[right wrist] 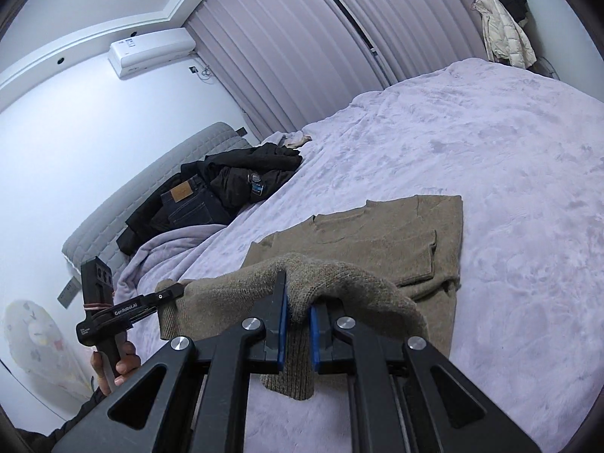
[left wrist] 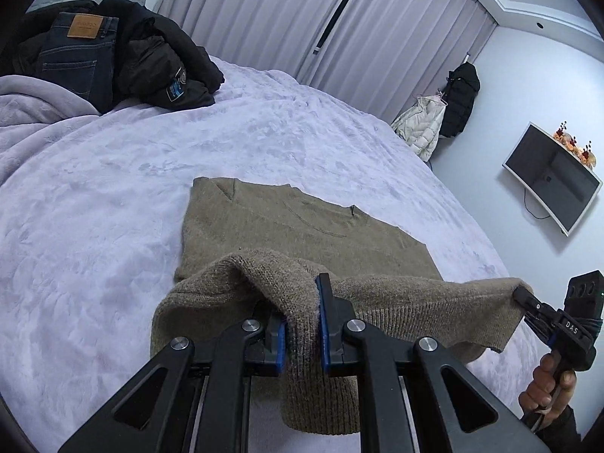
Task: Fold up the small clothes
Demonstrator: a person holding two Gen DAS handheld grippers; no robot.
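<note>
Sweater: a taupe knit sweater [left wrist: 302, 226] lies flat on the lilac bedspread [left wrist: 94, 188], sleeves already folded in; its near hem edge is lifted off the bed.
Left gripper: left gripper [left wrist: 302, 324] has its blue-padded fingers [left wrist: 322, 324] closed almost together on a bunched corner of the hem, knit hanging down between them.
Right gripper: right gripper [right wrist: 298, 321] is likewise pinched onto the other hem corner; in the left view it sits at 3 o'clock.
Hem line: the lifted edge runs 9-to-3 between the two grips, slack in the middle.
Key relation: the collar end lies at 12 o'clock from both grips, so the long axis runs straight away from the fingers; neither hand looks nearer.
Likely next: carry the hem toward 12 o'clock, both grips level.
Background: jeans [left wrist: 81, 56] and a black jacket [left wrist: 162, 53] are piled at 10 o'clock, well apart.
</note>
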